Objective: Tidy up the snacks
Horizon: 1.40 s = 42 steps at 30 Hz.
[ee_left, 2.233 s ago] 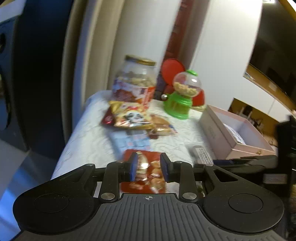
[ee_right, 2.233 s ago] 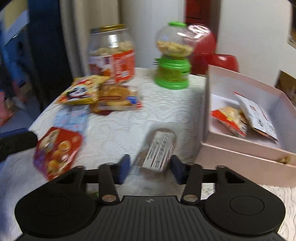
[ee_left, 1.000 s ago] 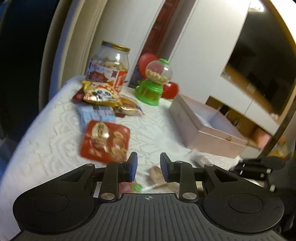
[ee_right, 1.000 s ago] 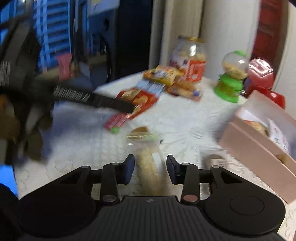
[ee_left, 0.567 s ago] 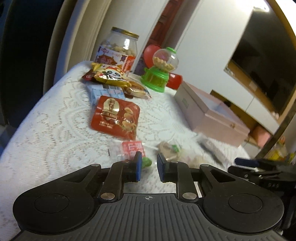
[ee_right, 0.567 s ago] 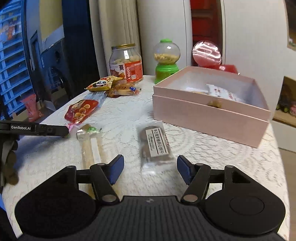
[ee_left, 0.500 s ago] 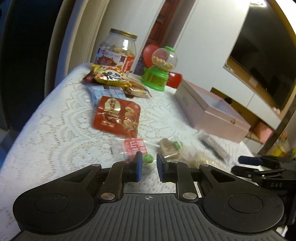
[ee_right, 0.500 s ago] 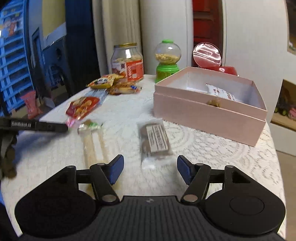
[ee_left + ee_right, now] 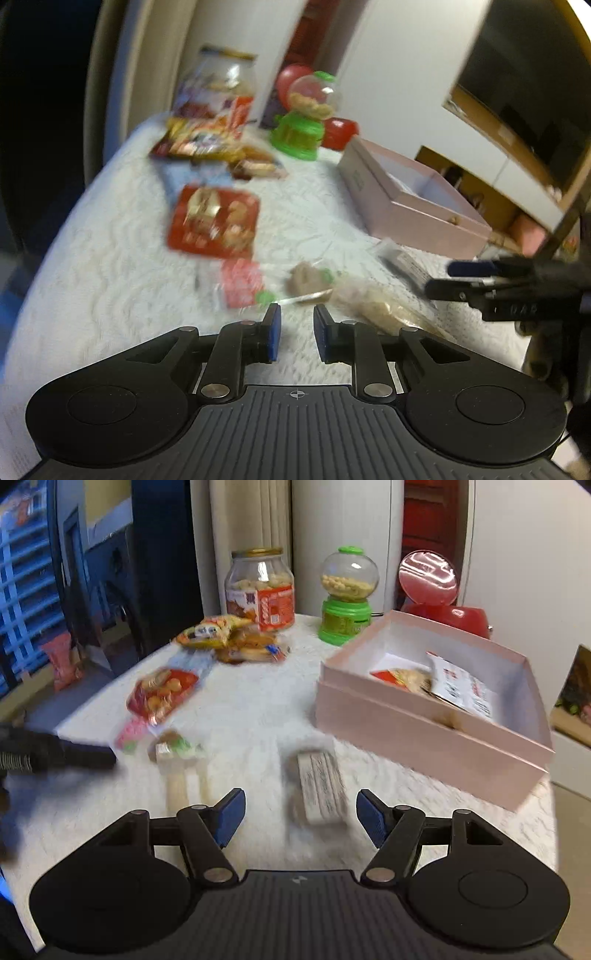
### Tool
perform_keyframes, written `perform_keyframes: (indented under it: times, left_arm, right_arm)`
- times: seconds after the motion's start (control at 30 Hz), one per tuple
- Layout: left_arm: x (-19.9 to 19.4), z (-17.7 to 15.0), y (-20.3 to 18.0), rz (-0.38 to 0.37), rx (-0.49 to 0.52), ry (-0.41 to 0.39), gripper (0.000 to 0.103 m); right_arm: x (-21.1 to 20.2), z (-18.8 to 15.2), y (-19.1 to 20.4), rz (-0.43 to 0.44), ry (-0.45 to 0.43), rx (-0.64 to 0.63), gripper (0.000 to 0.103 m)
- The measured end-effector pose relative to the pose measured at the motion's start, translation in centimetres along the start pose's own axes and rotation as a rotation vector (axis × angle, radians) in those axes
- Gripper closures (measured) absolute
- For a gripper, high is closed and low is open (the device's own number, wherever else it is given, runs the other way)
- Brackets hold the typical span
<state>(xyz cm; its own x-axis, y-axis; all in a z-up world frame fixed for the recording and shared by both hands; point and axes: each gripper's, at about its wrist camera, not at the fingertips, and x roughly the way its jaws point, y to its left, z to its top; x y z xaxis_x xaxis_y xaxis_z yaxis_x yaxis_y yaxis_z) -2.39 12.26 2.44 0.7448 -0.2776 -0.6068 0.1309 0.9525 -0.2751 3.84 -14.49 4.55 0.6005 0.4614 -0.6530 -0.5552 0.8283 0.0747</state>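
Note:
Snack packets lie on a white lace tablecloth (image 9: 255,701). My right gripper (image 9: 300,814) is open and empty, just short of a flat packet with a white label (image 9: 320,783). A pink box (image 9: 424,731) to its right holds two packets (image 9: 458,686). My left gripper (image 9: 294,332) has its jaws a narrow gap apart and empty, just behind a small pink packet (image 9: 242,282) and a clear packet of beige sticks (image 9: 373,299). The red packet (image 9: 214,221) lies further ahead. The right gripper also shows in the left wrist view (image 9: 480,284).
At the back stand a glass jar with a gold lid (image 9: 260,590), a green candy dispenser (image 9: 347,598) and a red container (image 9: 443,602). A yellow bag and other packets (image 9: 229,638) lie by the jar. The table edge runs close on the left and right.
My right gripper has dropped lower and closer to the white-label packet. My left gripper has moved forward toward the pink packet and its jaws have opened slightly. Both views are motion-blurred.

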Motion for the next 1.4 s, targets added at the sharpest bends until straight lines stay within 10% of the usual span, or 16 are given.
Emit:
perform_keyframes:
  times: [0.17, 0.27, 0.33, 0.87, 1.17, 1.4]
  left_arm:
    - [1.1, 2.5, -0.5, 0.021, 0.128, -0.070, 0.079]
    - [3.2, 3.9, 0.4, 0.027, 0.109, -0.048, 0.079]
    - [4.1, 4.1, 0.5, 0.027, 0.115, -0.022, 0.079]
    - [3.1, 1.6, -5.0, -0.039, 0.449, 0.119, 0.068]
    - [6.3, 5.2, 0.9, -0.024, 0.165, 0.170, 0.068]
    - [4.5, 3.0, -2.4, -0.083, 0.324, 0.193, 0.066]
  right_arm:
    - [0.3, -0.3, 2.7, 0.160, 0.023, -0.041, 0.038]
    - [1.0, -1.5, 4.4, 0.147, 0.081, -0.096, 0.074]
    - [0.6, -1.9, 4.2, 0.128, 0.082, -0.090, 0.075]
    - [-2.5, -5.2, -7.7, -0.163, -0.011, 0.258, 0.064]
    - [-2.6, -6.0, -6.7, -0.173, -0.060, 0.229, 0.042]
    - [-2.6, -6.2, -7.3, -0.159, -0.070, 0.258, 0.039]
